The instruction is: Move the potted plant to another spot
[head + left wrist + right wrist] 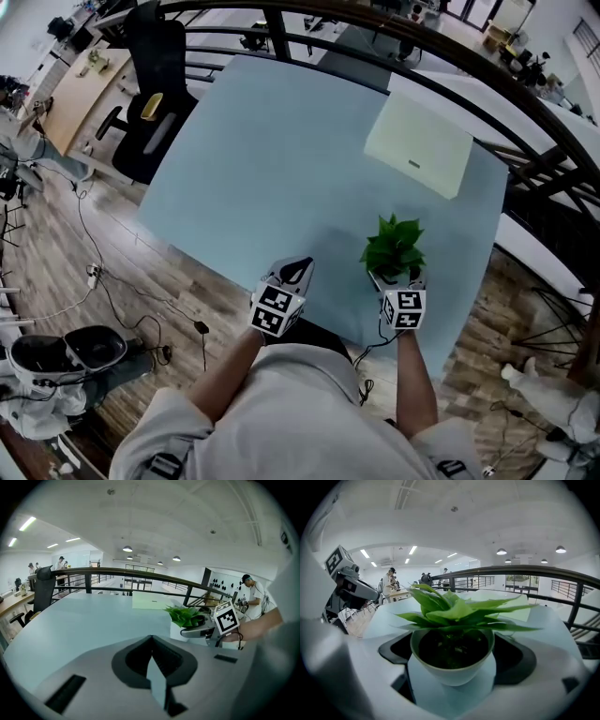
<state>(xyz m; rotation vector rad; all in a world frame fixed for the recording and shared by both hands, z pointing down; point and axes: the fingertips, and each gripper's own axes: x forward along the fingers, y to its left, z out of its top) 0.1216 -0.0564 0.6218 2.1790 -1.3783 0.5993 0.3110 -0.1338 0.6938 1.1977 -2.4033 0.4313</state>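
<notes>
The potted plant (394, 244), green leaves in a small white pot (452, 670), stands near the front right of the pale blue table (272, 159). My right gripper (395, 276) has its jaws on either side of the pot and appears shut on it. The right gripper view shows the dark pads against the rim on both sides. The left gripper view shows the plant (183, 616) with the right gripper (199, 629) beside it. My left gripper (300, 268) is just left of the plant over the table's front edge, shut (151, 644) with nothing in it.
A cream box (419, 142) lies at the table's far right. A black office chair (150, 103) stands off the left side. A dark railing (450, 84) curves behind the table. Cables lie across the wooden floor (112, 281) at left.
</notes>
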